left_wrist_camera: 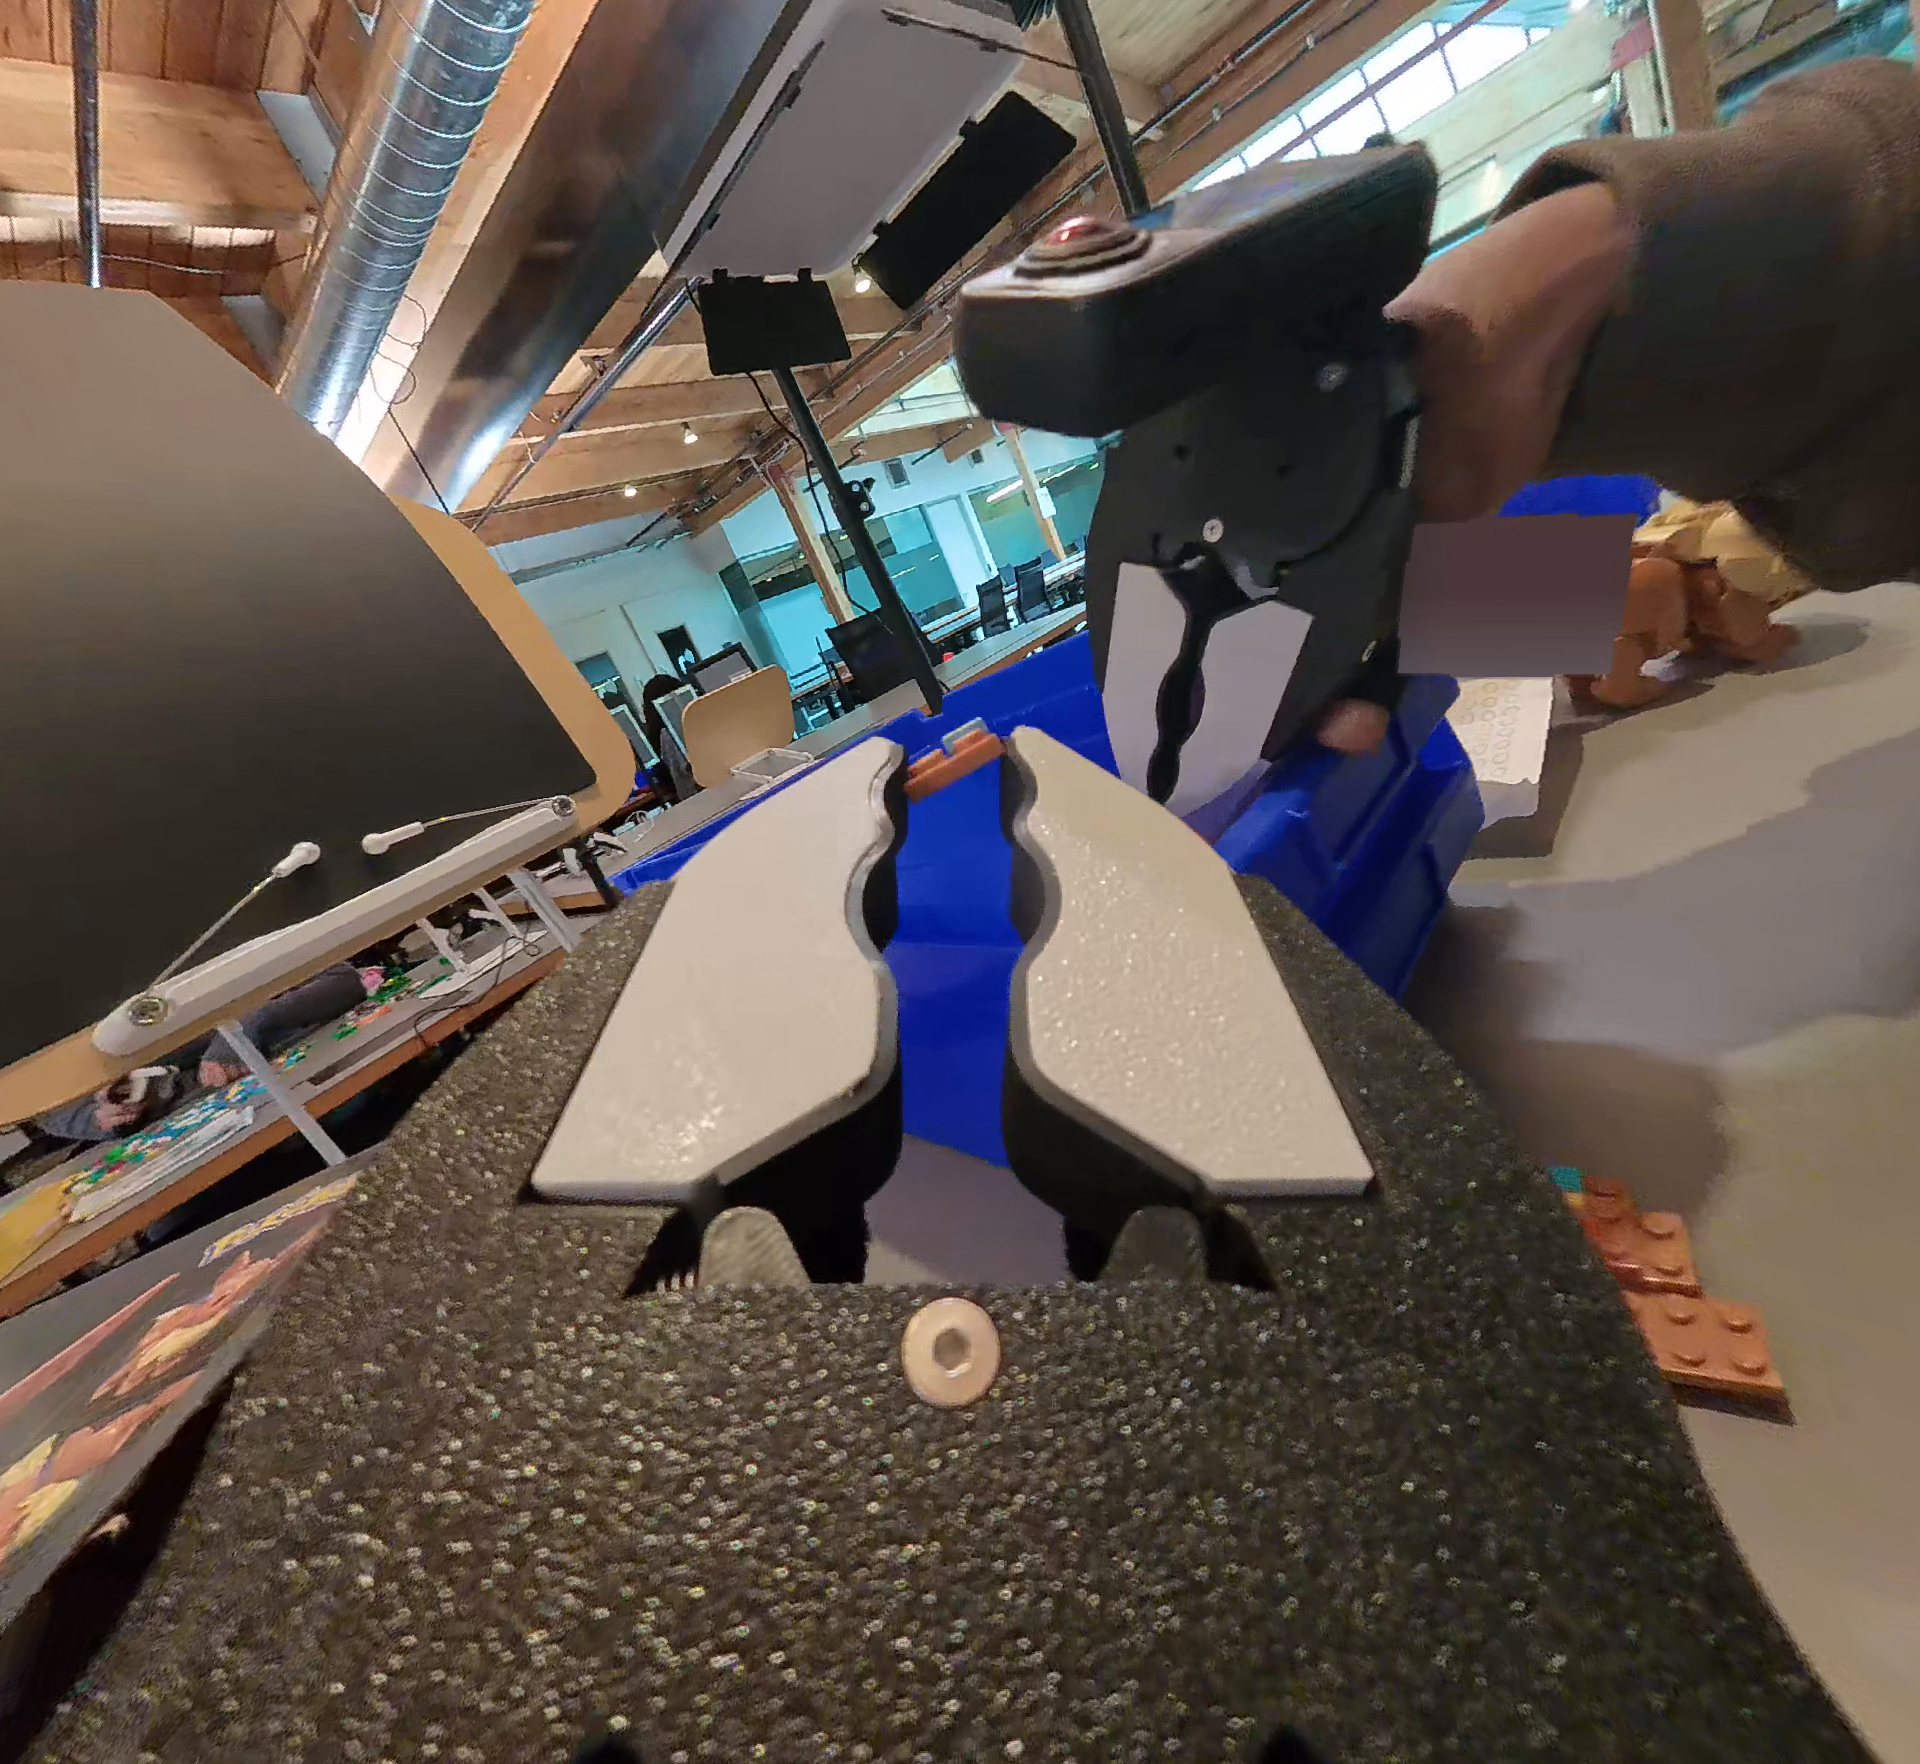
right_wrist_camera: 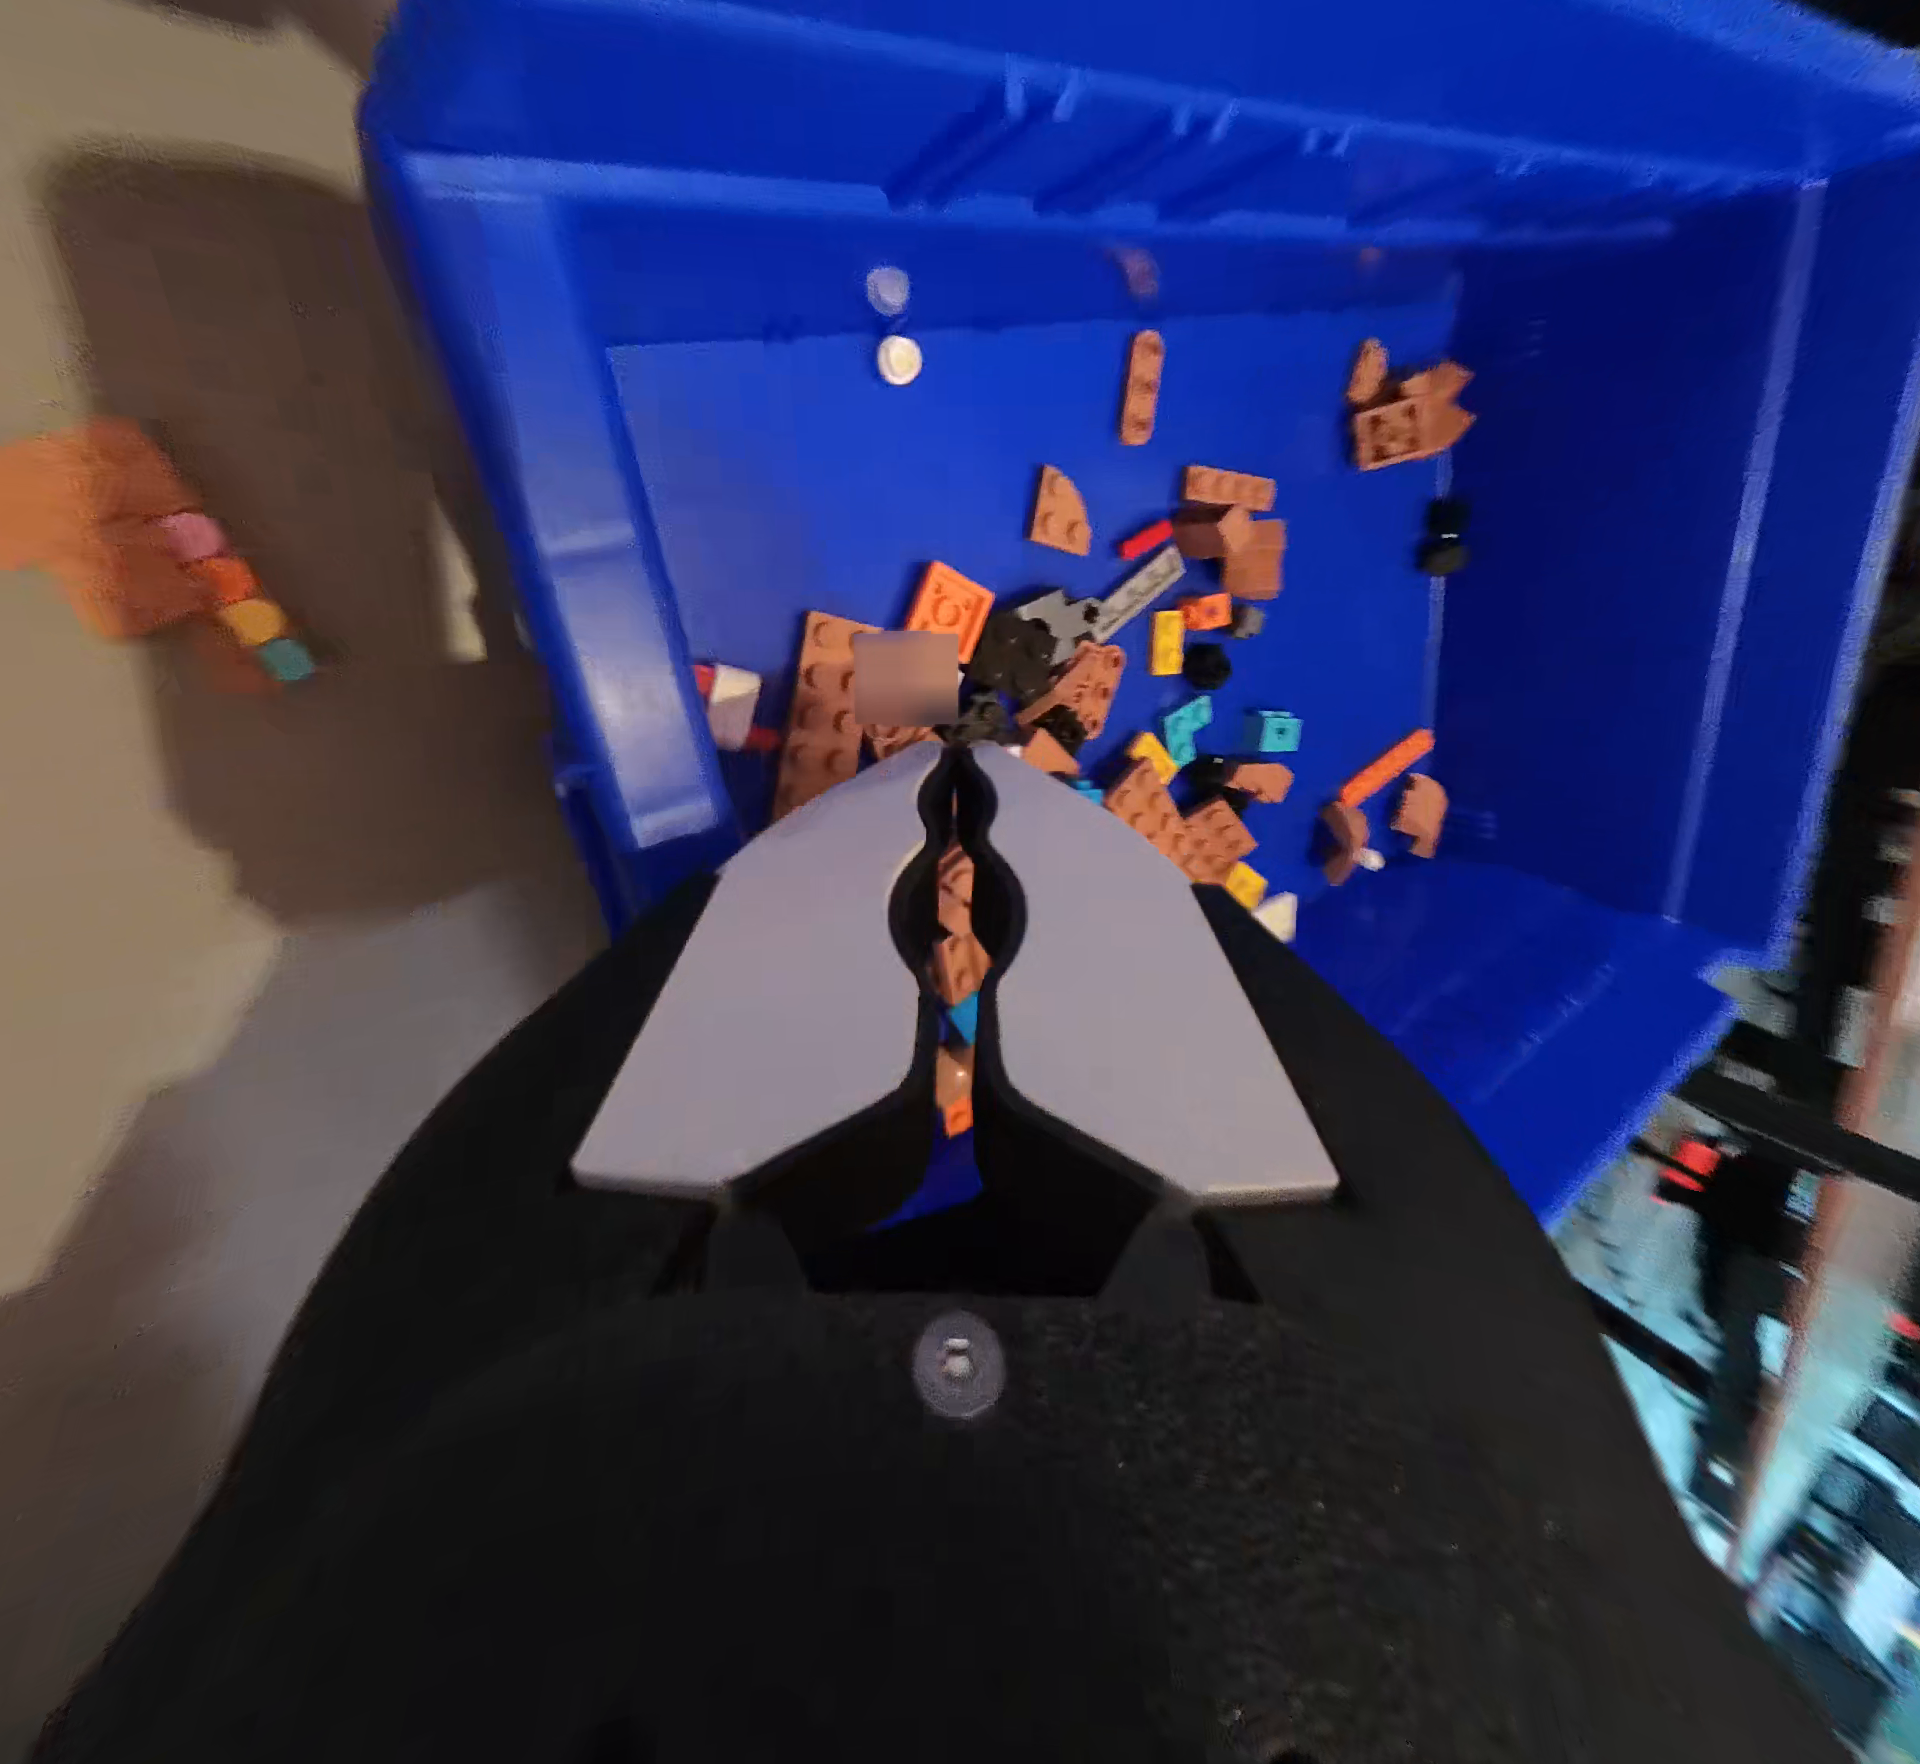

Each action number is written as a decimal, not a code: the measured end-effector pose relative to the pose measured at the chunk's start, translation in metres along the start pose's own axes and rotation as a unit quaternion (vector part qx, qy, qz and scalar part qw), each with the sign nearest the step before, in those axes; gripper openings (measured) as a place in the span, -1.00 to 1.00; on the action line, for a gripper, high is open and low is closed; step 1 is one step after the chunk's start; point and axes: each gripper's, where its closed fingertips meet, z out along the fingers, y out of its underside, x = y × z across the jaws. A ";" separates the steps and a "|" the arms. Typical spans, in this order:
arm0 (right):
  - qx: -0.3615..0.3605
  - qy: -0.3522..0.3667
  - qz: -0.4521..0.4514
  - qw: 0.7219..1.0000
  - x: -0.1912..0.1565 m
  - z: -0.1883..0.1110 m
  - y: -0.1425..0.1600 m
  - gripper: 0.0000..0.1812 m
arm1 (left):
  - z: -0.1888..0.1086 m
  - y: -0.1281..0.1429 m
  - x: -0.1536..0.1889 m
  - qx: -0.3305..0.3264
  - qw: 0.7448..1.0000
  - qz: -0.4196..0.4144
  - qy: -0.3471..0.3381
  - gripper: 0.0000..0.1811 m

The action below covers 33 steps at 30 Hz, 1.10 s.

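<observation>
In the left wrist view my left gripper is shut on a small reddish-brown flat brick with a pale grey-blue bit on top. It holds the brick above the near rim of a blue bin. My right gripper points down into the bin from the right, held by a hand in a brown sleeve. In the right wrist view my right gripper is shut. Its tips are at a cluster of small black pieces among loose brown, orange, teal and yellow bricks on the bin floor. I cannot tell whether anything is pinched.
Brown studded plates lie on the grey table to my right. A brown brick figure and a paper sheet sit beyond the bin. A printed booklet lies at left. An orange-brown model lies left of the bin. The grippers' ends are close to 15 cm from one another.
</observation>
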 end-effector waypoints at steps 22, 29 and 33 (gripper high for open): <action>0.478 -0.161 -0.025 0.863 0.008 -0.121 -0.078 -0.56 | 0.055 -0.056 0.003 0.104 0.969 0.026 0.221 -0.82; 0.489 -0.186 0.017 0.852 0.023 -0.109 -0.069 -0.60 | 0.066 -0.042 0.016 0.119 0.951 -0.011 0.286 -0.79; 0.489 -0.218 0.011 0.844 0.016 -0.109 -0.068 -0.70 | 0.068 -0.043 0.010 0.146 0.947 -0.057 0.279 -0.81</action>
